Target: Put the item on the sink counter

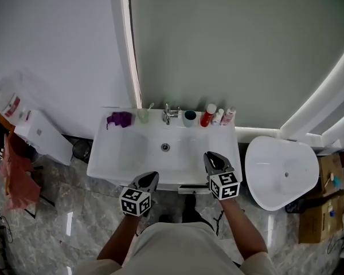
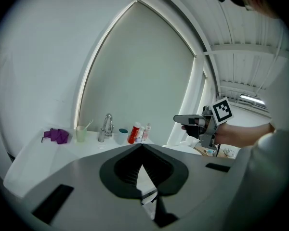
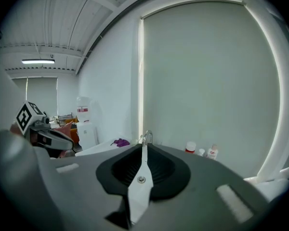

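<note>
We hold the left hand-held gripper [image 1: 149, 178] and the right hand-held gripper [image 1: 212, 157] clenched on nothing, at the front edge of the desk [image 1: 105, 158], well short of the faucet [image 1: 168, 114]. We judge the item already stands behind, among the red bottle [image 1: 207, 116] and white bottles [image 1: 222, 117] right of the faucet; which one, we cannot tell. A careless sweep towards the faucet could topple those crowded bottles into the basin.

Back of bench [image 1: 106, 153]: faucet [image 1: 168, 114] centre; green cup [image 1: 143, 116], purple cloth [image 1: 121, 118] left of it; teal cup [image 1: 190, 118], bottles [image 1: 218, 116] right. Basin [image 1: 143, 150] before faucet open.
</note>
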The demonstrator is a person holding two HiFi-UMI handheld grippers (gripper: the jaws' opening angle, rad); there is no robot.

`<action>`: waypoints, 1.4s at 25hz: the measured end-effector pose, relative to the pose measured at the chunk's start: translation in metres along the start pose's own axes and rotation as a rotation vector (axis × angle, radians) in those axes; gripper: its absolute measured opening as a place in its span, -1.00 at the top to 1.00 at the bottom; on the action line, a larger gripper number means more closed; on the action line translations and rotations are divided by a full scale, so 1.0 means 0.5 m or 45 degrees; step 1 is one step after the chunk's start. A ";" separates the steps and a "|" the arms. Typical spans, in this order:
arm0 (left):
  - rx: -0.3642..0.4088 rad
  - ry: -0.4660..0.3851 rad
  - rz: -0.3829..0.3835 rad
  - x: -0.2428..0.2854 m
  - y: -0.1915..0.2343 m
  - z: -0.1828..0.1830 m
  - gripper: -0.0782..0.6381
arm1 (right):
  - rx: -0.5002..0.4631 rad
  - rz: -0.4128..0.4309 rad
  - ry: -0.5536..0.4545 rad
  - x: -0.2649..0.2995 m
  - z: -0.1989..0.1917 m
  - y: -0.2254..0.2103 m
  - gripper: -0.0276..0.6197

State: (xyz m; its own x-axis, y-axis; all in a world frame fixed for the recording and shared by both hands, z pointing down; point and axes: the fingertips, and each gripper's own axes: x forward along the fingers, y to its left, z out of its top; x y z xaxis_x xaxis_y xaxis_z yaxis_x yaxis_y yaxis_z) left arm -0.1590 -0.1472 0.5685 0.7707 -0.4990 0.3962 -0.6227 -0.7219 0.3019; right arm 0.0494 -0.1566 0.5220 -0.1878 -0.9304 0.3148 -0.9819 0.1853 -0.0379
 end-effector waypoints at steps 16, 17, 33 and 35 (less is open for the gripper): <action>0.067 -0.108 -0.015 0.016 -0.100 0.084 0.77 | 0.015 0.099 -0.070 -0.123 0.036 -0.029 0.88; 0.068 -0.114 -0.009 0.015 -0.108 0.087 0.77 | 0.023 0.114 -0.075 -0.131 0.039 -0.033 0.88; 0.051 -0.205 0.080 -0.001 -0.182 0.128 0.77 | 0.079 0.167 -0.175 -0.202 0.074 -0.108 0.88; 0.048 -0.205 0.082 0.002 -0.184 0.128 0.77 | 0.087 0.165 -0.177 -0.202 0.072 -0.111 0.88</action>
State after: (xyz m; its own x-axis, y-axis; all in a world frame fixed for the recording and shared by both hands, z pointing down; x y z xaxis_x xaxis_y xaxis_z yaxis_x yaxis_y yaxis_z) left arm -0.0924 -0.1117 0.4856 0.7429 -0.6129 0.2690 -0.6683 -0.7018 0.2465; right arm 0.1223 -0.0841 0.4584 -0.3096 -0.9357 0.1690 -0.9477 0.2891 -0.1351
